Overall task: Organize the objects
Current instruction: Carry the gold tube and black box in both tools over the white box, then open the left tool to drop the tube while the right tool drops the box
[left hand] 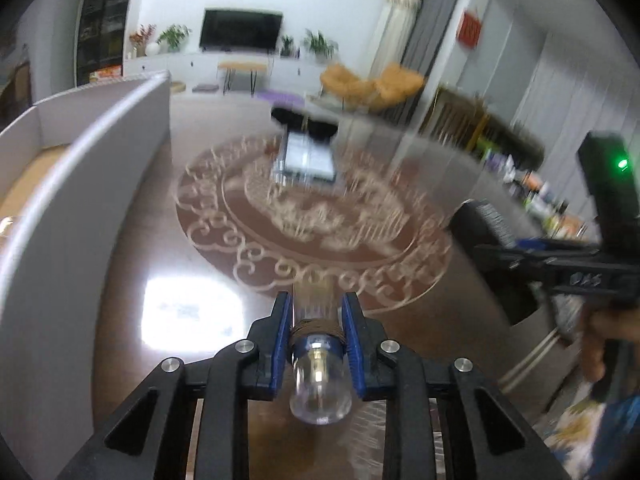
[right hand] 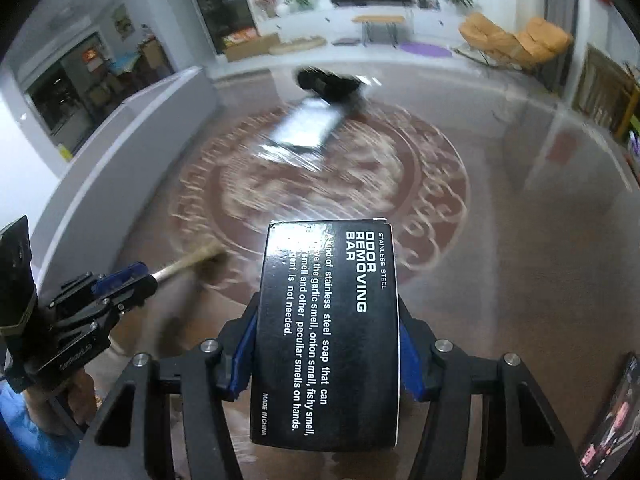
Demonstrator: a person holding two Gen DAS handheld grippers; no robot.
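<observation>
My left gripper [left hand: 316,312] is shut on a clear-handled brush [left hand: 320,380] wrapped with brown cord, held above the glossy table; its bristle end shows in the right wrist view [right hand: 196,258]. My right gripper [right hand: 326,320] is shut on a black box [right hand: 328,332] labelled "odor removing bar". That box and gripper show at the right of the left wrist view [left hand: 492,232]. A white open cardboard box [left hand: 80,184] stands at the left, also seen in the right wrist view [right hand: 132,152].
A clear flat case [left hand: 306,156] and a black object [left hand: 304,122] lie at the table's far middle, blurred, on a round ornament pattern [left hand: 312,240]. A dark printed package [right hand: 612,420] lies at the right edge. Chairs and a TV stand beyond.
</observation>
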